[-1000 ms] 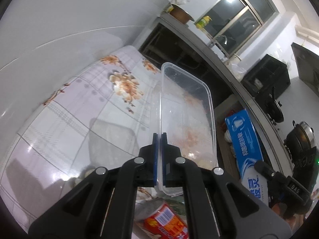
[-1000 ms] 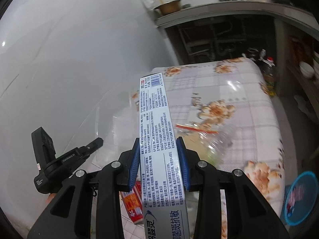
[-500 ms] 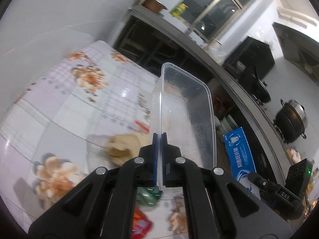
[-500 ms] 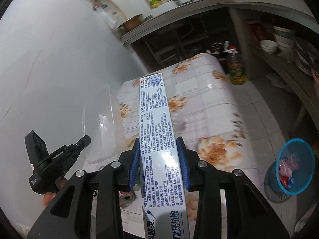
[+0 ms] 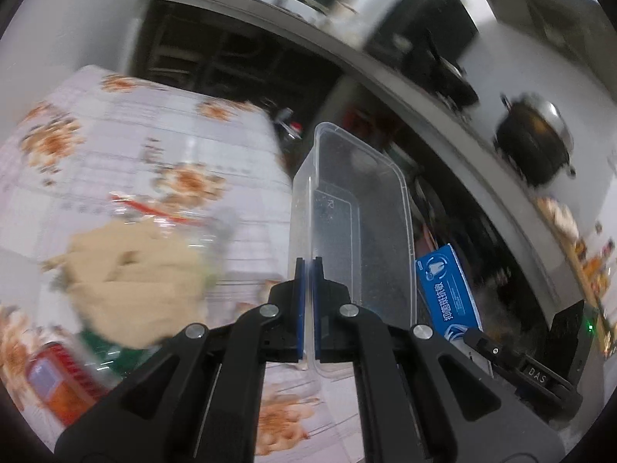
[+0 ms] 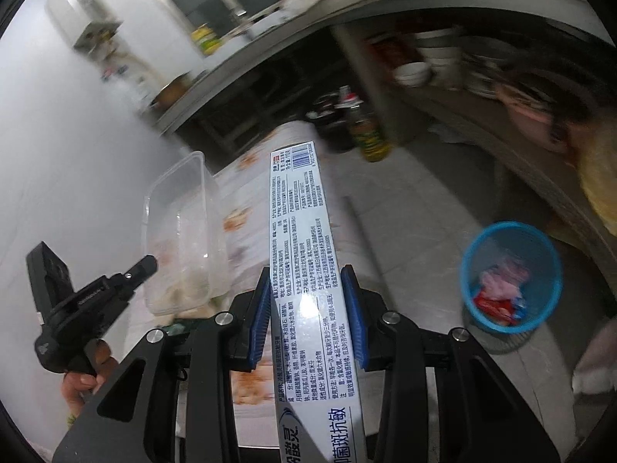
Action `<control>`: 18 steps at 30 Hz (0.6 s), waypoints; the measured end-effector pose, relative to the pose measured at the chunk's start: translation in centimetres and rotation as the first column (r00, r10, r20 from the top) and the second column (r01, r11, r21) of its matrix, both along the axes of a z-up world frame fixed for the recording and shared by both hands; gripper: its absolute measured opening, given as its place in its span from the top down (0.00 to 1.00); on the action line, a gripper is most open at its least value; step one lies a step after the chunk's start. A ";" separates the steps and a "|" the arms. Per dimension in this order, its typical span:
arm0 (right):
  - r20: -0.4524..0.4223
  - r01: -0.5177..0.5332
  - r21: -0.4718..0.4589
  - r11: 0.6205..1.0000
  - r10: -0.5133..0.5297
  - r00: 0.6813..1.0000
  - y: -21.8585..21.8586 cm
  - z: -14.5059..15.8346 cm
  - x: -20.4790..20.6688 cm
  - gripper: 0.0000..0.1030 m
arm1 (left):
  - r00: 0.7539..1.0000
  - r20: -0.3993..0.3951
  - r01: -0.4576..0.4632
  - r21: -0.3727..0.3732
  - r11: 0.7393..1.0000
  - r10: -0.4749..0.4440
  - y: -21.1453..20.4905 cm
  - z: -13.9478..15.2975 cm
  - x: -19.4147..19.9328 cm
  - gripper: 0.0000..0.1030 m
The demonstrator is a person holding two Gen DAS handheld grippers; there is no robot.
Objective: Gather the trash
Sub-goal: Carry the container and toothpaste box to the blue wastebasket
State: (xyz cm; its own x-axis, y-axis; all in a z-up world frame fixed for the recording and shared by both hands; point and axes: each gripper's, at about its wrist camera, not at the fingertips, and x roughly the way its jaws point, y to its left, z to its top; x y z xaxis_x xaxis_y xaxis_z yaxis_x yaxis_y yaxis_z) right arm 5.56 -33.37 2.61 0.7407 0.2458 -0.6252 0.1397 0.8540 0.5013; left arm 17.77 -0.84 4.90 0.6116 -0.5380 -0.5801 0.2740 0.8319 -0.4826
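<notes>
Jaws of our left gripper (image 5: 307,305) pinch the clear tub's (image 5: 358,231) wall; our right gripper (image 6: 308,316) squeezes the toothpaste box (image 6: 304,262). Only our right view shows the blue trash bin (image 6: 511,276) at three o'clock. Table (image 5: 135,162) trash looks too blurry to name.

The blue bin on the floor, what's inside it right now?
The blue bin already holds some crumpled wrappers, pinkish and red, lying towards the bottom. Whatever is under them is covered, and blur hides what exactly they are.
</notes>
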 end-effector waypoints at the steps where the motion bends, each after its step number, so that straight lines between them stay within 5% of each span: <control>1: -0.006 0.027 -0.004 1.000 -0.027 1.000 -0.8 -0.3 -0.4 0.66 | 1.000 0.000 0.022 0.007 1.000 -0.022 -1.2 0.0 0.2 0.98; 8: -0.109 0.240 0.007 0.971 -0.238 0.965 -9.3 -5.6 -3.5 0.66 | 0.969 -0.081 0.241 0.087 0.967 -0.235 -11.9 -1.6 2.4 0.98; 16: -0.280 0.400 0.117 0.909 -0.356 0.892 -15.9 -14.8 -4.5 0.66 | 0.873 -0.293 0.453 0.191 0.871 -0.390 -24.3 -8.0 4.8 0.98; 18: -0.333 0.440 0.165 0.883 -0.370 0.867 -17.5 -17.7 -4.4 0.66 | 0.831 -0.385 0.503 0.209 0.839 -0.402 -27.5 -10.6 5.8 0.98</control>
